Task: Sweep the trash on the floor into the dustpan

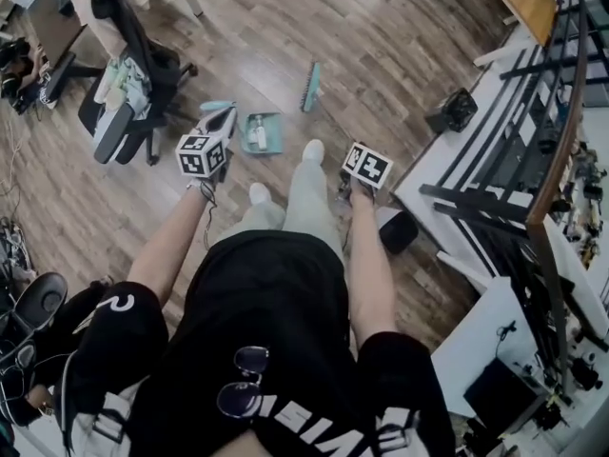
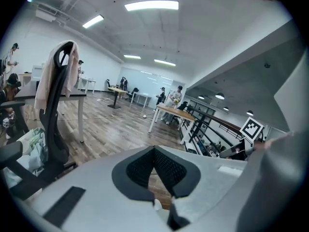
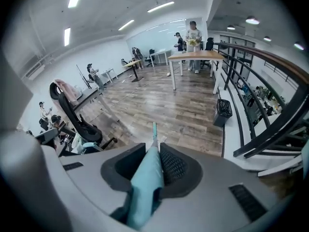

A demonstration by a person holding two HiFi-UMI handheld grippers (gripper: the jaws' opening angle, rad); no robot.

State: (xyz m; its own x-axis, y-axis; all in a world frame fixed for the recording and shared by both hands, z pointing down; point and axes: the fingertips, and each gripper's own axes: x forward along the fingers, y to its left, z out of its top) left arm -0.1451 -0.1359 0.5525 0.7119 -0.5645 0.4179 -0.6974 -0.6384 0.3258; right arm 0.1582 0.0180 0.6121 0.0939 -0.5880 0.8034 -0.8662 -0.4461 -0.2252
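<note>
The trash (a pale bottle, by the look of it) already lies in the teal dustpan, which stands on the floor just ahead of the person's feet. The brush rests just beyond it, its long handle pinched in the right claw. The left claw is pressed together on nothing, so the pan looks unheld. Another stroke could shove or tip it and roll the trash out.

Handle of the broom behind the person's leg
</note>
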